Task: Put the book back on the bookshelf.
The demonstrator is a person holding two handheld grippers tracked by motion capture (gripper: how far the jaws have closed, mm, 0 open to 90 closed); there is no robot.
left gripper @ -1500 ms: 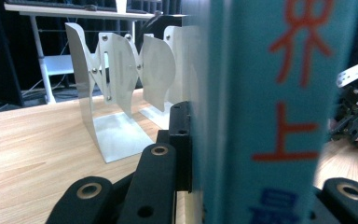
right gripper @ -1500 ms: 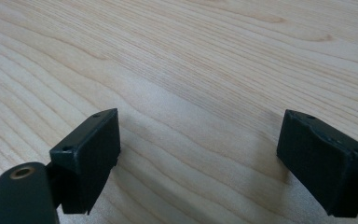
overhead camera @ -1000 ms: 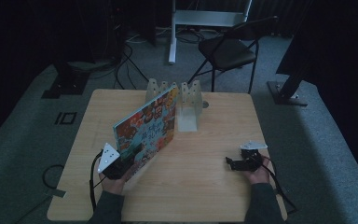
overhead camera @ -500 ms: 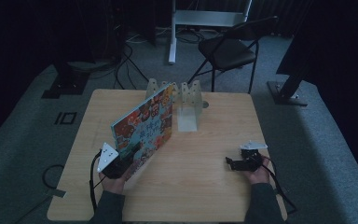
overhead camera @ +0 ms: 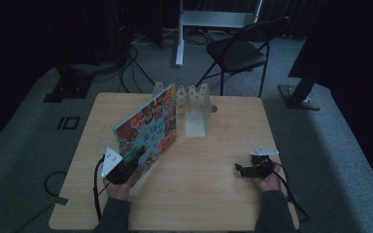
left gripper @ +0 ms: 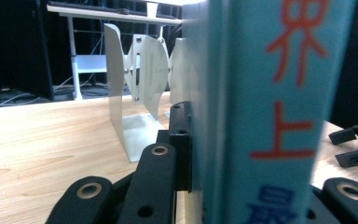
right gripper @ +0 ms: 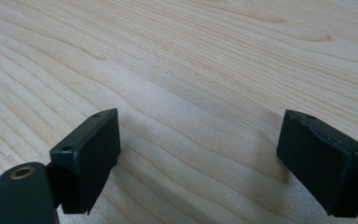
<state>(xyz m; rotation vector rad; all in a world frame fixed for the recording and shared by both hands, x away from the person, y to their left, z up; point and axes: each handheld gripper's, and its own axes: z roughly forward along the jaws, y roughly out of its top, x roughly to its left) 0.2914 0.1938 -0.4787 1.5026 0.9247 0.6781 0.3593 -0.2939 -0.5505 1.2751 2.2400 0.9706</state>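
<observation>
Nothing has moved: my left gripper [overhead camera: 132,160] still clamps the colourful book [overhead camera: 148,128] upright at centre-left, touching the metal bookends [overhead camera: 194,104]; my right gripper [overhead camera: 245,170] rests wide apart, lower right.

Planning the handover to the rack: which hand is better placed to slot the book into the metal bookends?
Left. The left gripper is already shut on the book, which points at the bookends. The right gripper is open over bare table.

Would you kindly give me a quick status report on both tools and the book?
Left tool shut on colourful picture book, held upright on edge. Right tool open over wooden table. White metal bookends stand just beyond.
</observation>
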